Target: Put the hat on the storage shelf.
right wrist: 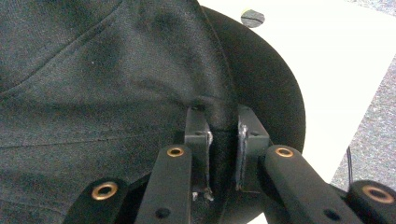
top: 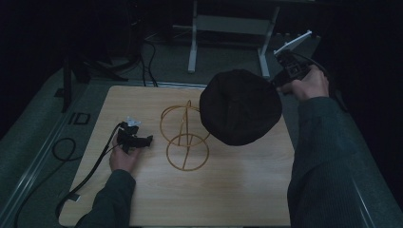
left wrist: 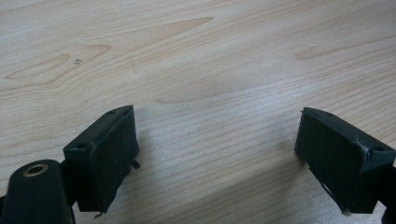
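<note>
Counted on one wooden table (top: 237,199): one black hat (top: 240,107), one gold wire stand (top: 185,137), two grippers: left gripper (top: 135,139), right gripper (top: 280,78).

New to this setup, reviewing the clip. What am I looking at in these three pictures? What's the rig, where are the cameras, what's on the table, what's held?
No robot arm here: a person sits at a wooden table with a hand-held two-jaw gripper in each hand.

The high view looks down from above the person's side, forearms entering from the bottom. The other two pictures come from cameras riding on the grippers, each looking along its own black jaws.

On the table stands a gold wire stand made of rings, with nothing on it.

The right gripper is shut on the edge of a black hat, holding it up just right of the stand; its own view shows the fabric pinched between the jaws.

The left gripper rests low by the table, left of the stand. Its own view shows the jaws wide apart with bare wood between them, so it holds nothing.
</note>
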Available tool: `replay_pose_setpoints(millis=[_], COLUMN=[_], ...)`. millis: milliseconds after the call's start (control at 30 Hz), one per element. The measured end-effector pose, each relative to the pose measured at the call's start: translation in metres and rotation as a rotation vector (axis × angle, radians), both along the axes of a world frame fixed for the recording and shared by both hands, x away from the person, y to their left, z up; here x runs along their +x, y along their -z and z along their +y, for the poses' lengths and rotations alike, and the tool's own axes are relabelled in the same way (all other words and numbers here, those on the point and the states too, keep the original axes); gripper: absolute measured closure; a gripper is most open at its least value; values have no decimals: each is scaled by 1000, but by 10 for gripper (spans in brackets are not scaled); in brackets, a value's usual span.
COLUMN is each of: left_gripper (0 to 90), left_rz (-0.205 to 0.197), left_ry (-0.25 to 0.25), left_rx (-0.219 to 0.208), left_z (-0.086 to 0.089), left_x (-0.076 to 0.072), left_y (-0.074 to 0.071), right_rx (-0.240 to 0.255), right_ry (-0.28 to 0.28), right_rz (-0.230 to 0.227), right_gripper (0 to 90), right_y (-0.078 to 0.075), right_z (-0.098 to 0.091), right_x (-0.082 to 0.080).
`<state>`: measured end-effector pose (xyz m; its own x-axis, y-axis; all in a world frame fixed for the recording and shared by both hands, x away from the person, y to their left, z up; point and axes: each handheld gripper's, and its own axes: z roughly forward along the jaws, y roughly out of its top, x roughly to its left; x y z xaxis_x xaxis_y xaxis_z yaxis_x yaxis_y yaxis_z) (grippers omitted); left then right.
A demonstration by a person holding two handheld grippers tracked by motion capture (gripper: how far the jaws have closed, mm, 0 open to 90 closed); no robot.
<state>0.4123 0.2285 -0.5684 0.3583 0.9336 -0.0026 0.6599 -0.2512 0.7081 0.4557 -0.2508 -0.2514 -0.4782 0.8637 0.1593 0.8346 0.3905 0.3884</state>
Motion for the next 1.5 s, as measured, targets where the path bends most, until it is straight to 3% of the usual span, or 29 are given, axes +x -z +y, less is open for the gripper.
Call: replay_pose_setpoints(millis=[533,1500], left_gripper=[127,129], left_rz=[0,0], left_ry=[0,1], left_rx=[0,0], left_z=[0,0], left_x=[0,0], left_y=[0,0], right_rx=[1,35], right_ry=[-3,-47], right_rz=[-22,-14], right_gripper=[788,788], right_y=[-10,-3], right_z=[18,53], right_x=[3,9])
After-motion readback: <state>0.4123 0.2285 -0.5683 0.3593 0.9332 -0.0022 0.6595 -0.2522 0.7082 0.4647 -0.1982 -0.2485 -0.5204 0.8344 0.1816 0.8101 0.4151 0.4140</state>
